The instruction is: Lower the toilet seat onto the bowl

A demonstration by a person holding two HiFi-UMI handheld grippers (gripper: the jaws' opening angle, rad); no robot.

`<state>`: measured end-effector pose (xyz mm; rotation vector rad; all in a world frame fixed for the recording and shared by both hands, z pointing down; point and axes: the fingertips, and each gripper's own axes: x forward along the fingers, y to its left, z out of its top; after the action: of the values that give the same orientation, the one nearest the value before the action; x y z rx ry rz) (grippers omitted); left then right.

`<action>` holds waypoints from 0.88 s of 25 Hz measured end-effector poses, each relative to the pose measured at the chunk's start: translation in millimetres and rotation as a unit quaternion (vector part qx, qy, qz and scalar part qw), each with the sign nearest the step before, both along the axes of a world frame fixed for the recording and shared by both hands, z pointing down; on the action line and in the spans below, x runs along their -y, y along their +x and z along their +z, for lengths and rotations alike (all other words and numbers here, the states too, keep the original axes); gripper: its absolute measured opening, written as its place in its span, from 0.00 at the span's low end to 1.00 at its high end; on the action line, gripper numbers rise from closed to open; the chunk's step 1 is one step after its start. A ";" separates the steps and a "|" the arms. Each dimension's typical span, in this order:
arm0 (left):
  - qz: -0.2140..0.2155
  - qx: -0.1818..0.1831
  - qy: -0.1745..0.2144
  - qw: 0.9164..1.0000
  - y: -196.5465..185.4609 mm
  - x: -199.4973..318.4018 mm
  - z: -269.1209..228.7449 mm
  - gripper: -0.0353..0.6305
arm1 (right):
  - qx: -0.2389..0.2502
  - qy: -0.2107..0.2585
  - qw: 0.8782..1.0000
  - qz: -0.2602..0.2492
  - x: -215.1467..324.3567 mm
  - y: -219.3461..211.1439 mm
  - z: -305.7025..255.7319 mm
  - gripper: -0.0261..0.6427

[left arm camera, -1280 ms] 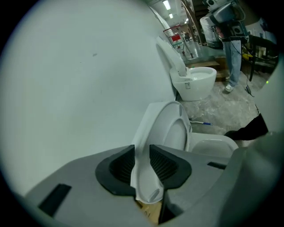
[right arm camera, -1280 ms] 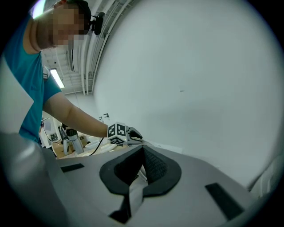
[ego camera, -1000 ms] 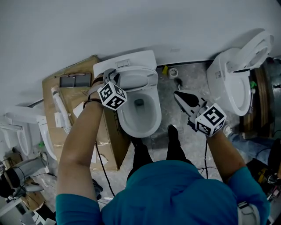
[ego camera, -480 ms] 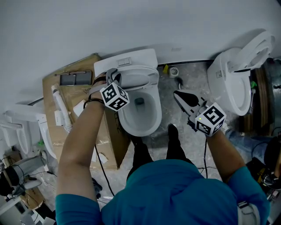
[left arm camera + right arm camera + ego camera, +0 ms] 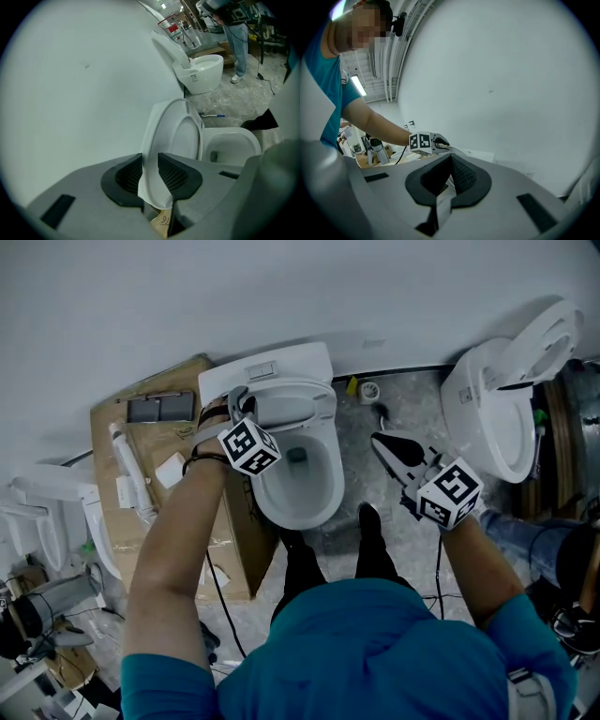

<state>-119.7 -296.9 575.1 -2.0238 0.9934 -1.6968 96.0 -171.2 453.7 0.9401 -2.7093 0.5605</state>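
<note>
At the far left a cardboard box lies on the floor against the wall. Just right of it stands the toilet, where the left gripper pinches the rim of the toilet seat, with 1 pad on each face of it. The seat stands nearly upright, leaning back toward the wall, well clear of the bowl, which lies open below it. So the grasp looks made, but the lowering itself is not yet done: the seat has its whole swing forward and down onto the bowl to go. Further right, the right gripper hangs over the floor with its jaws pressed together on nothing. At the far right, another toilet has its lid up.
</note>
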 end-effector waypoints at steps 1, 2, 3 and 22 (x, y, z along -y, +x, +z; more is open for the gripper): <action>0.000 0.002 0.001 1.000 -0.1 -0.4 0.2 0.18 | 0.000 -0.001 1.000 -0.001 -0.8 0.0 0.2 0.03; 0.001 0.005 0.002 1.000 -0.2 -1.2 0.4 0.18 | 0.000 -0.001 1.000 -0.001 -1.8 0.1 0.4 0.03; 0.001 0.008 0.002 1.000 -0.2 -2.4 0.7 0.18 | -0.001 -0.002 1.000 -0.001 -2.8 0.3 0.7 0.03; 0.036 0.013 -0.063 0.997 1.6 -31.4 -0.8 0.18 | 0.004 0.001 1.000 0.000 -14.4 1.3 -3.4 0.03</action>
<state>-118.2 -265.6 574.2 -2.0829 0.8139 -1.7845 97.3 -156.8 450.3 0.9401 -2.7171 0.5639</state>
